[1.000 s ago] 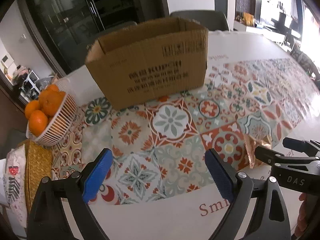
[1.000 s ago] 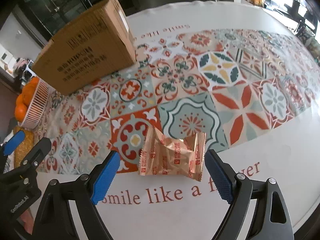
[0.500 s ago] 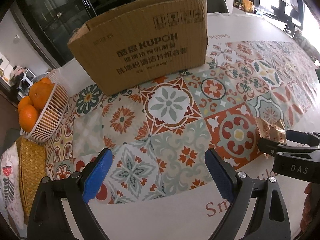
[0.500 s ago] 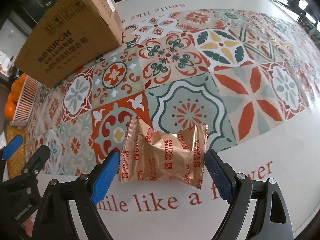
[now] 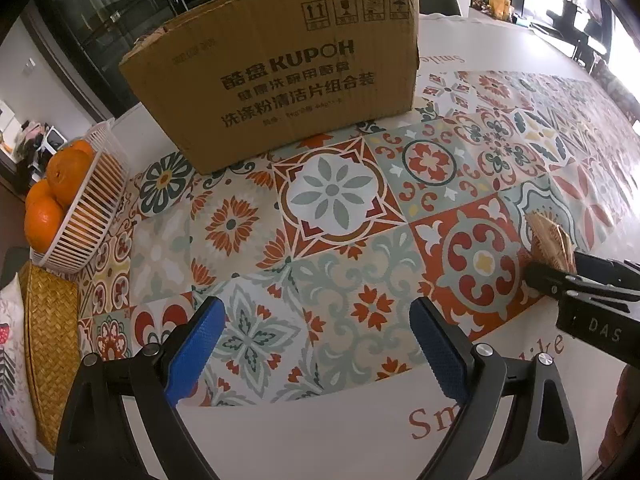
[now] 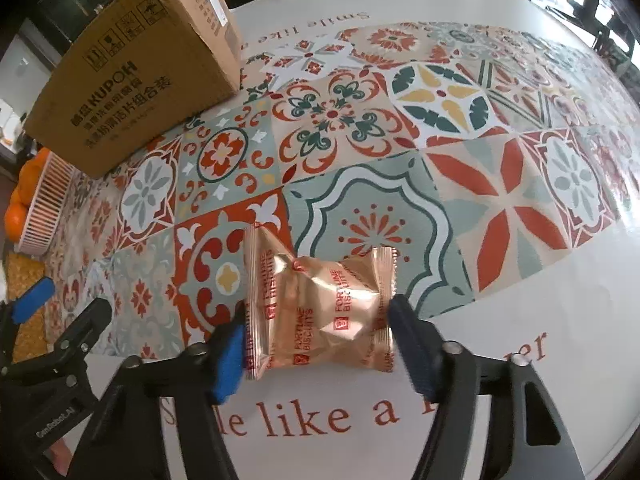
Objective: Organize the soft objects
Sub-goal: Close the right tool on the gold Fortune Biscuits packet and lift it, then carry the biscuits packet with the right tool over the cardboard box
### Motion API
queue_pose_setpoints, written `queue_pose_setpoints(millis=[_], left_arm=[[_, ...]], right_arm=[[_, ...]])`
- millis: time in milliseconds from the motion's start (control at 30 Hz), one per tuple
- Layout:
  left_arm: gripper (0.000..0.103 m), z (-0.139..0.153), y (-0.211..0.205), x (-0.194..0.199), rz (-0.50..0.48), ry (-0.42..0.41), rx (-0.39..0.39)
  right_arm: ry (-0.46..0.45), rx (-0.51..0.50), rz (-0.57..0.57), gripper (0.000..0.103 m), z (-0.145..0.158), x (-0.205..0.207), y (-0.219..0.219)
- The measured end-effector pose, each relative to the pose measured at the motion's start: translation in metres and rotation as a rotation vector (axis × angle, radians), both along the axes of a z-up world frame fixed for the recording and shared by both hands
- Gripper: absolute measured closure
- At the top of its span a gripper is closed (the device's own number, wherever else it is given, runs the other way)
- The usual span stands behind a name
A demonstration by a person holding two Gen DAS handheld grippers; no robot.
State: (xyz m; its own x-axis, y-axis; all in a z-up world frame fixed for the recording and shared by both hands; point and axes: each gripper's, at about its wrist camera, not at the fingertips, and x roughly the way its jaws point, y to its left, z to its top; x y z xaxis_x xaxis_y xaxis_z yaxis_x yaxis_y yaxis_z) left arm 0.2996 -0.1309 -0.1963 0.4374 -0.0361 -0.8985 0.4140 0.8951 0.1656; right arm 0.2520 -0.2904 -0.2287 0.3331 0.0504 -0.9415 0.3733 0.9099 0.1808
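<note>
A gold foil packet of fortune biscuits (image 6: 316, 308) lies on the patterned tablecloth near the table's front edge. My right gripper (image 6: 316, 340) has its blue pads on both sides of the packet, jaws narrowed until they touch its edges. The packet's end (image 5: 550, 240) shows at the right of the left wrist view, beside the right gripper's black finger (image 5: 576, 280). My left gripper (image 5: 316, 344) is open and empty above the cloth. A brown cardboard box (image 5: 280, 72) stands at the back of the table; it also shows in the right wrist view (image 6: 132, 76).
A white basket of oranges (image 5: 76, 216) stands at the table's left edge, with a woven mat (image 5: 48, 344) in front of it. The left gripper (image 6: 48, 320) shows at the right wrist view's lower left. Chairs and a dark glass cabinet stand behind the table.
My right gripper has moved forward over the packet and its jaws have narrowed onto it. My left gripper has moved closer to the box and stayed open.
</note>
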Motion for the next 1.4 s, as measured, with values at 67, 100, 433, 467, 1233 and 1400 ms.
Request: queue_pose_setpoints(millis=[67, 100, 433, 467, 1233, 1400], left_arm=[[0.008, 0.001, 0.0, 0.0, 0.0, 0.0, -0.003], [0.008, 0.001, 0.0, 0.0, 0.0, -0.001, -0.002], [0.008, 0.01, -0.002, -0.006, -0.009, -0.024, -0.01], [0.008, 0.011, -0.001, -0.007, -0.007, -0.026, -0.013], [0.004, 0.085, 0.033, 0.0, 0.069, -0.167, -0.148], [0.004, 0.101, 0.042, 0.004, 0.086, -0.206, -0.165]], right_arm=[[-0.004, -0.003, 0.007, 0.047, 0.002, 0.0, 0.0], [-0.003, -0.006, 0.007, 0.049, 0.002, 0.0, 0.0], [-0.031, -0.028, 0.005, 0.055, 0.012, -0.014, 0.001], [-0.036, -0.033, 0.008, 0.055, 0.014, -0.013, 0.001], [-0.245, -0.062, 0.101, 0.055, 0.099, 0.005, 0.036], [-0.292, -0.068, 0.125, 0.055, 0.117, 0.013, 0.045]])
